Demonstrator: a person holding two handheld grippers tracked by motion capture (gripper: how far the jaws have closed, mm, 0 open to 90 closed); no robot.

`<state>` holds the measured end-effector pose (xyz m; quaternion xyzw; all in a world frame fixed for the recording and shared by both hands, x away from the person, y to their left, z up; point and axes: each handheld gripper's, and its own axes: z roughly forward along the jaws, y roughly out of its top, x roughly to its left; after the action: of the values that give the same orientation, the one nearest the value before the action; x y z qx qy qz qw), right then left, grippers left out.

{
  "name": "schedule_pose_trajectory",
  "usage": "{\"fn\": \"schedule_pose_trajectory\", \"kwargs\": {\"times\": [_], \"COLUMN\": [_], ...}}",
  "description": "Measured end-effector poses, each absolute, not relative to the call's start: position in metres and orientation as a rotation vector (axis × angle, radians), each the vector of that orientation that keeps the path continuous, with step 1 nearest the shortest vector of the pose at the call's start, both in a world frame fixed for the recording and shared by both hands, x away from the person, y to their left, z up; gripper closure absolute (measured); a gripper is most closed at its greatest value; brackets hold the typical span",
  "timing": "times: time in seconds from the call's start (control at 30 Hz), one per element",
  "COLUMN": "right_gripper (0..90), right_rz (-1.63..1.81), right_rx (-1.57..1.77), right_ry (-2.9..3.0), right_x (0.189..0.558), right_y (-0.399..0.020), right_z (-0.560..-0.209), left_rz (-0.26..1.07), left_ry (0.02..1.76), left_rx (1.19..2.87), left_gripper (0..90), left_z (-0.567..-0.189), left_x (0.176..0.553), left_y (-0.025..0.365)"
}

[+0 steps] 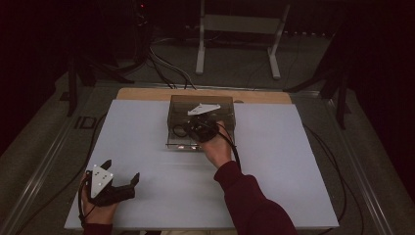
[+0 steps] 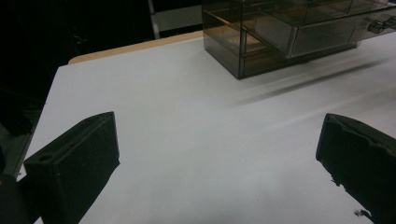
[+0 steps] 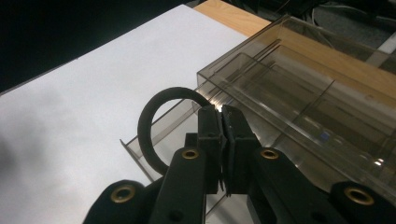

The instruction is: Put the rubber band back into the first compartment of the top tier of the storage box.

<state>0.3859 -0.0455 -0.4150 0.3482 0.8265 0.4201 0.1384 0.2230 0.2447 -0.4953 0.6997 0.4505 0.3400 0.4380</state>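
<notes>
A smoky transparent drawer box [image 1: 222, 104] stands at the far middle of the white table [image 1: 147, 161], with its lower drawer [image 1: 178, 144] pulled out toward me. My right gripper [image 1: 192, 128] hovers over that open drawer, shut on a black ring [image 1: 179, 130]. In the right gripper view the ring [image 3: 148, 122] loops out to the left of the pinched jaws [image 3: 222, 111], above the drawer's front wall [image 3: 135, 151] and beside the box [image 3: 303, 93]. My left gripper [image 1: 121, 170] rests open at the table's near left, with nothing between its jaws [image 2: 217, 120]; the box [image 2: 261, 42] lies far ahead of it.
A wooden strip [image 1: 147, 93] runs along the table's far edge behind the box. Cables [image 1: 166, 66] and a white stand [image 1: 240, 29] sit on the floor beyond. The right gripper's cable [image 1: 234, 147] trails over the sleeve. Bare white surface lies between the two hands.
</notes>
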Motion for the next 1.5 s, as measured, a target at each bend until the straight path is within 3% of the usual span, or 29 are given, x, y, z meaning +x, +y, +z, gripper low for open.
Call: {"fn": "schedule_pose_trajectory", "kwargs": {"times": [0.37, 0.5, 0.53, 0.57, 0.6, 0.93, 1.5], "right_gripper": [85.7, 47.8, 41.8, 41.8, 31.5, 2.6, 0.0], "right_rz": [1.168, 1.183, 1.195, 1.195, 1.204, 1.208, 1.172], "right_rx": [1.018, 1.065, 1.076, 1.076, 1.076, 1.087, 1.080], "right_ry": [2.428, 2.444, 2.440, 2.440, 2.421, 2.399, 2.332], "right_x": [0.389, 0.392, 0.392, 0.392, 0.390, 0.390, 0.387], "right_y": [-0.038, -0.038, -0.038, -0.038, -0.040, -0.054, -0.097], "right_z": [-0.425, -0.430, -0.430, -0.430, -0.429, -0.423, -0.412], "left_rz": [0.844, 0.842, 0.841, 0.841, 0.842, 0.840, 0.839], "left_ry": [1.117, 1.119, 1.120, 1.120, 1.118, 1.120, 1.125], "left_rx": [1.741, 1.741, 1.742, 1.742, 1.744, 1.745, 1.742], "left_gripper": [0.3, 0.3, 0.3, 0.3, 0.3, 0.4, 0.3], "left_z": [-0.496, -0.496, -0.496, -0.496, -0.496, -0.496, -0.497], "left_x": [0.223, 0.224, 0.224, 0.224, 0.224, 0.224, 0.224], "left_y": [0.244, 0.244, 0.245, 0.245, 0.244, 0.244, 0.244]}}
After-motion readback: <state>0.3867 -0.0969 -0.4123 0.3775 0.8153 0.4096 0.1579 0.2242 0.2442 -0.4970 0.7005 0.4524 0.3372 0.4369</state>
